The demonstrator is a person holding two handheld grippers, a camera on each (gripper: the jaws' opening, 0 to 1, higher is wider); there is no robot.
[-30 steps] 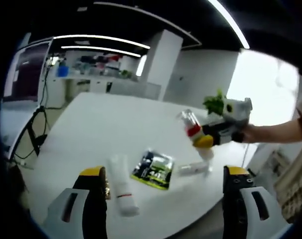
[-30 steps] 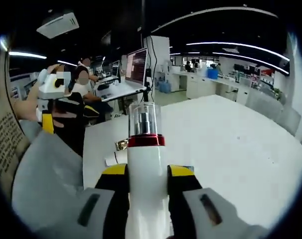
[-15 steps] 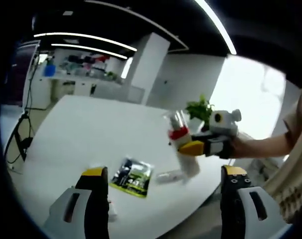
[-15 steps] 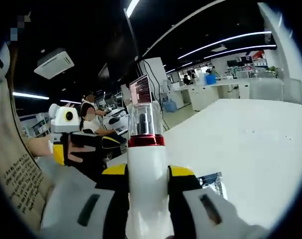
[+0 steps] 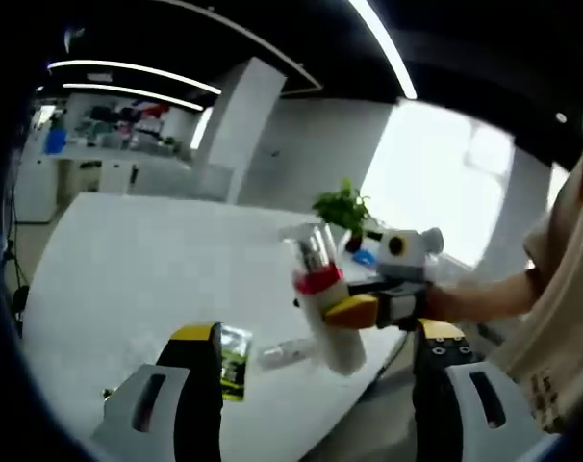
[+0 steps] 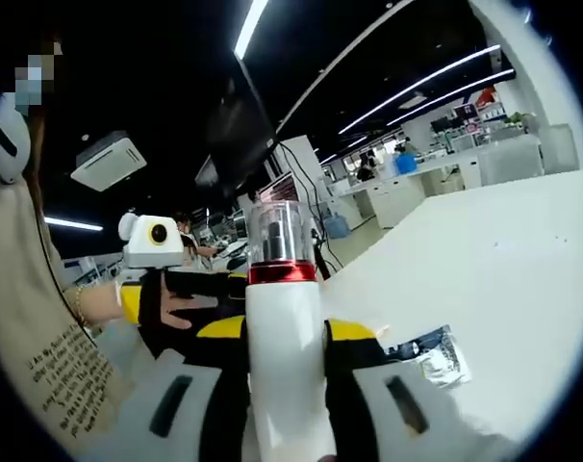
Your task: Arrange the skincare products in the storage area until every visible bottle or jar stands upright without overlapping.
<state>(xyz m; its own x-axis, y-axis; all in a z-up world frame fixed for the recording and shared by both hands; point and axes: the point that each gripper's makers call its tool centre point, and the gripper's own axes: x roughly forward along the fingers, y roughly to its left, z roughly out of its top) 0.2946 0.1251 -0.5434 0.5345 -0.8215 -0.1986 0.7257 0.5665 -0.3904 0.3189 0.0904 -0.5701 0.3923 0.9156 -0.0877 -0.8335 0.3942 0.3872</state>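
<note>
A white bottle (image 6: 284,289) with a red ring and a clear cap stands upright between the jaws of my right gripper (image 6: 286,329), which is shut on its body. The same bottle (image 5: 320,308) hangs in the air above the white table (image 5: 128,260), tilted a little, with the right gripper (image 5: 354,310) coming in from the right. My left gripper (image 5: 314,335) is open, its jaws wide apart with nothing held. A dark and green sachet (image 5: 236,358) and a small clear bottle (image 5: 285,353) lie flat on the table beyond the left jaw.
The left gripper (image 6: 205,294), held by a hand, is close to the left of the bottle. The sachet (image 6: 428,351) lies near the table's near edge (image 6: 484,404). Office desks and monitors stand far behind. A potted plant (image 5: 342,207) sits past the table.
Both views have swung. The right gripper, still shut on the bottle, now sits closer to the left gripper. The white tube seen earlier by the left jaw has left the view.
</note>
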